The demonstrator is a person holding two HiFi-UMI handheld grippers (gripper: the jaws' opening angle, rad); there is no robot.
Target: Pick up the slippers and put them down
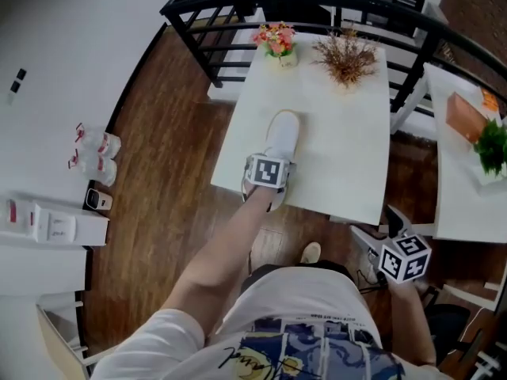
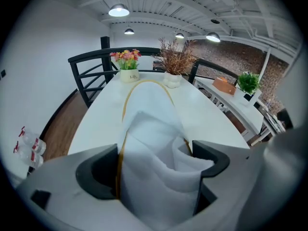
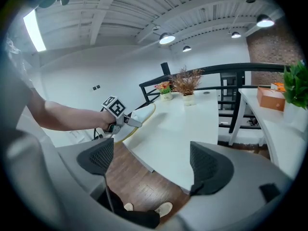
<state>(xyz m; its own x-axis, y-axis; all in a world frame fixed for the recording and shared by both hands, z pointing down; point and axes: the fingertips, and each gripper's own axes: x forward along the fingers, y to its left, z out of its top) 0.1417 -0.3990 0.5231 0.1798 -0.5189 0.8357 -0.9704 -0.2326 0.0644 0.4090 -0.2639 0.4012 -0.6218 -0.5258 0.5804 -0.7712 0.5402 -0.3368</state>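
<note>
A white slipper (image 1: 280, 139) with a tan sole edge lies lengthwise over the near left part of the white table (image 1: 341, 141), toe pointing away. My left gripper (image 1: 268, 187) is shut on its heel end, the soft white fabric (image 2: 159, 162) bunched between the two dark pads. In the right gripper view the slipper (image 3: 142, 113) sticks out from the left gripper, lifted over the table edge. My right gripper (image 3: 151, 165) stands open with nothing between its fingers, off the table's near right corner (image 1: 396, 248), above the wood floor.
A flower pot (image 1: 277, 44) and a dried-plant pot (image 1: 346, 60) stand at the table's far end. A black railing (image 1: 317, 10) runs behind. A second white table (image 1: 467, 165) with an orange box and green plant stands right. Bottles (image 1: 97, 153) sit on the floor left.
</note>
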